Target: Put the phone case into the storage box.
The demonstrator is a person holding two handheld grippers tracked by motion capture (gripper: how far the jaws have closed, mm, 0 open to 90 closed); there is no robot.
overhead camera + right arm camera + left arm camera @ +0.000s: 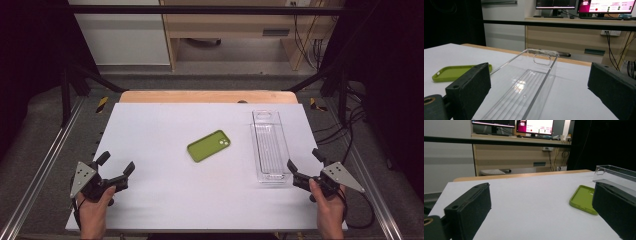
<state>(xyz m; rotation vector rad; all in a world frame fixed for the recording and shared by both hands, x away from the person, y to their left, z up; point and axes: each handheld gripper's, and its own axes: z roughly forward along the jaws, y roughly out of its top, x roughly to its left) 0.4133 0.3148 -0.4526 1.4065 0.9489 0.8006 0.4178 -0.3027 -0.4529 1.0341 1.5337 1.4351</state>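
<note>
Near the middle of the white table (165,200) lies a green phone case (209,145), flat, with its open hollow side turned up; its long axis runs on a slant in the high view, from the near left up to the far right, and the camera cut-out sits at the far right end. It looks like soft matte silicone, a rounded rectangle with a raised lip all round. Just to its right, a little apart, stands a clear plastic tray (268,145), long and narrow, with its long axis running straight away from the person; its walls are thin and glossy, its floor is ribbed along its length, and an oval handle slot is cut in the far end wall. The tabletop is a smooth pale sheet over a wooden board whose far edge shows beyond it. The left gripper (116,170) rests at the near left of the table in the person's hand, its black padded jaws spread wide with nothing between them; the case lies well ahead of it and off to its right, partly behind the right jaw in the left gripper view. The right gripper (305,162) sits at the near right, jaws likewise wide apart and empty, with the near end of the tray just in front of them and the case farther off to the left.
</note>
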